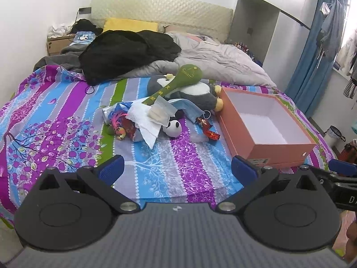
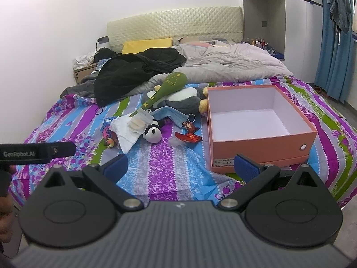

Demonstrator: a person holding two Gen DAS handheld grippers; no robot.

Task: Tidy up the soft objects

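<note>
Left gripper (image 1: 177,169) and right gripper (image 2: 181,167) both spread wide and empty above the near edge of the purple-and-blue striped bedsheet (image 1: 55,116), small black-and-white panda plush (image 2: 152,132) mid-bed among a heap of soft toys, open empty orange cardboard box (image 2: 256,149) beside the heap toward the bed's right edge.

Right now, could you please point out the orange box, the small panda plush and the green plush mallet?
orange box (image 2: 256,149): right wrist view, front wall.
small panda plush (image 2: 153,133): right wrist view, face.
green plush mallet (image 1: 191,73): left wrist view, head.
</note>
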